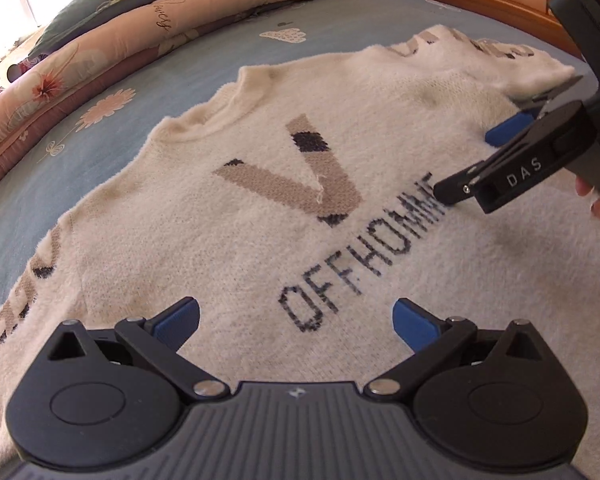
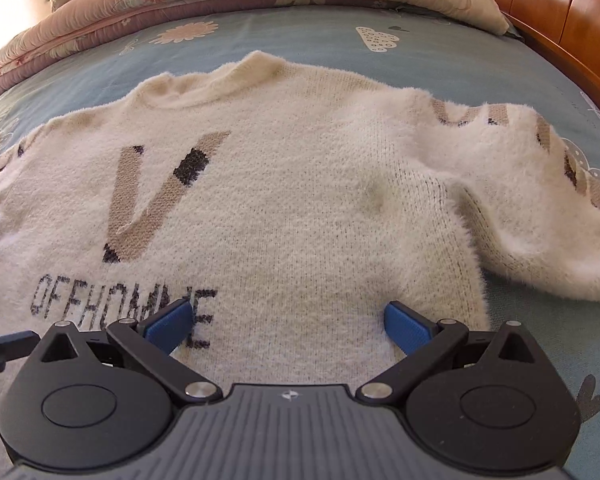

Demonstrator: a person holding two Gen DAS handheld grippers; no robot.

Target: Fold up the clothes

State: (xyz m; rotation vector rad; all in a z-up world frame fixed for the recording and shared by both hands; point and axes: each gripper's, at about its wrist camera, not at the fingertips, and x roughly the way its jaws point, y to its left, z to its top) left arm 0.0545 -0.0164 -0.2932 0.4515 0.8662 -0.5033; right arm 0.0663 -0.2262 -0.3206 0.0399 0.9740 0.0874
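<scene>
Step in hand: pre-fold. The sweater [image 2: 284, 184] lies face-up on the bed [image 2: 300, 40]. Left tongs [image 1: 296, 320] and right tongs [image 2: 286, 322] are apart, empty. Next: grasp the bunched sleeve [image 2: 540, 208] at 3 o'clock.

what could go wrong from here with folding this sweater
The right sleeve lies bunched and partly turned over beside the sweater, so a fold may trap a lump. The fuzzy knit could snag on the open right gripper or open left gripper. A loose thread might pull.
</scene>
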